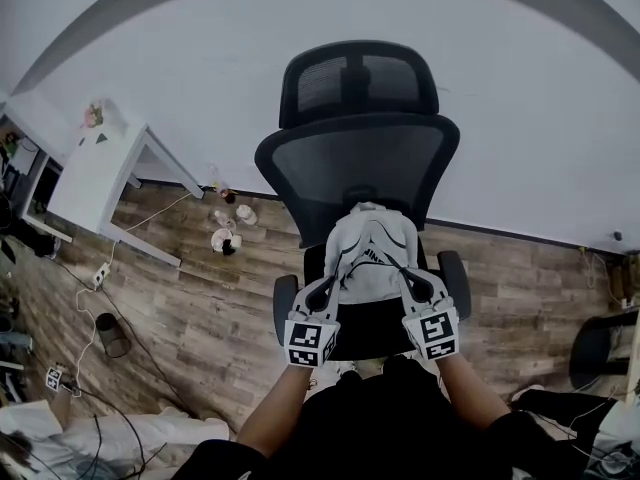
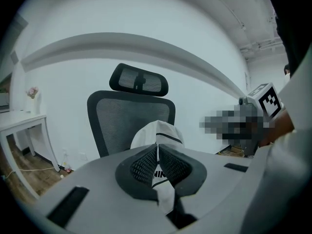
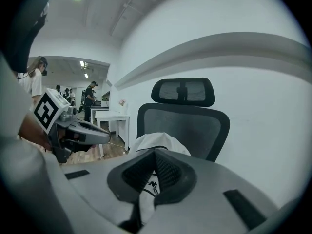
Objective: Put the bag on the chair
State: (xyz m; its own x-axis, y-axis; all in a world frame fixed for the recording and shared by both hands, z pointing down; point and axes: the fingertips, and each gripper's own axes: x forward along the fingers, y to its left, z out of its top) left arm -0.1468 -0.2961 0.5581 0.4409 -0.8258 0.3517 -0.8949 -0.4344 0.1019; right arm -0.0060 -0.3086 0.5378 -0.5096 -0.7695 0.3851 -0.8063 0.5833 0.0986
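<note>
**Both claws clamped on the bag over the chair seat**

My two forearms [image 1: 275, 408] reach forward and down from the bottom of the head view, roughly parallel, wrists level, with the marker cubes facing up at me. The left claw [image 1: 333, 286] and the right claw [image 1: 408, 280] both angle inward toward the middle.

In the left gripper view the jaws are pressed together with a fold of white fabric and a black strap pinched between the ribbed pads. The right gripper view shows the same: jaws fully closed on white fabric that trails out below them. So each claw grips one side of the bag [image 1: 370, 253], which is white with black trim and some dark lettering.

The bag sits between the two claws, over the seat [image 1: 372, 330] of the chair [image 1: 355, 168] and just in front of the lower backrest. I cannot tell whether its bottom rests on the seat.

The armrests [image 1: 285, 300] flank the claws closely on either side. The mesh headrest [image 1: 358, 80] rises beyond the bag.

To the left lies open wooden floor [image 1: 200, 303], with small items [image 1: 228, 230] near the wall [image 1: 520, 108] and a white surface [image 1: 95, 173] well apart from the chair.
</note>
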